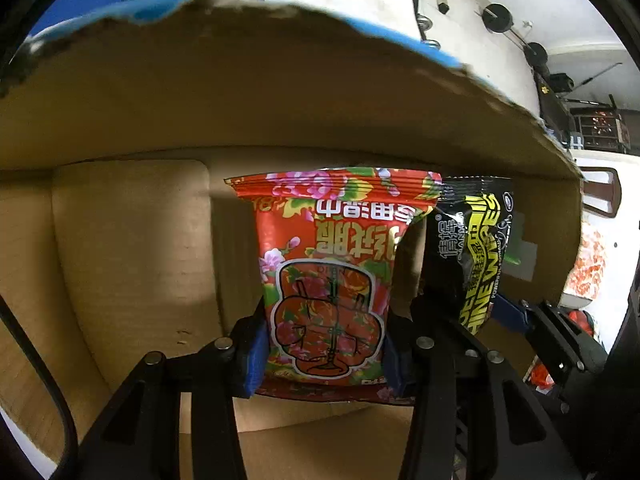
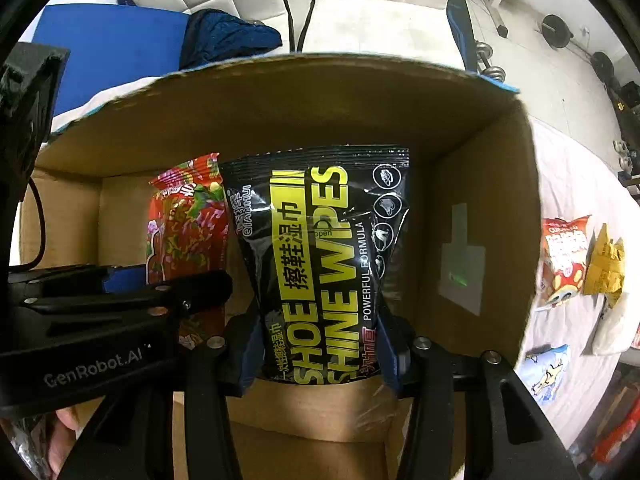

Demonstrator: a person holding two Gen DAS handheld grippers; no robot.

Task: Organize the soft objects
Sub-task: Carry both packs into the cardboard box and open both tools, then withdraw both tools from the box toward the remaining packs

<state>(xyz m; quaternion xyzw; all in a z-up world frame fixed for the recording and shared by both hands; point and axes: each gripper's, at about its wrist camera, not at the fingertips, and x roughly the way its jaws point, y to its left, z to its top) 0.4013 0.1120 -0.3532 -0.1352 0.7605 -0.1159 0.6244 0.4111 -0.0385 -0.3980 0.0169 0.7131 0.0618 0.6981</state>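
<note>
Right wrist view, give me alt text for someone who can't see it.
The right tongs grip a black and yellow shoe shine wipes pack inside an open cardboard box. Beside it, the left tongs hold a red floral pack. More snack packets lie on a white cloth outside the box.

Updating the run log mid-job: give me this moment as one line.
left gripper: shut on red floral wipes pack | right gripper: shut on black shoe shine wipes pack | both packs inside cardboard box

White-clothed table (image 2: 568, 184) under box (image 2: 480, 168), packets (image 2: 564, 260)
</note>
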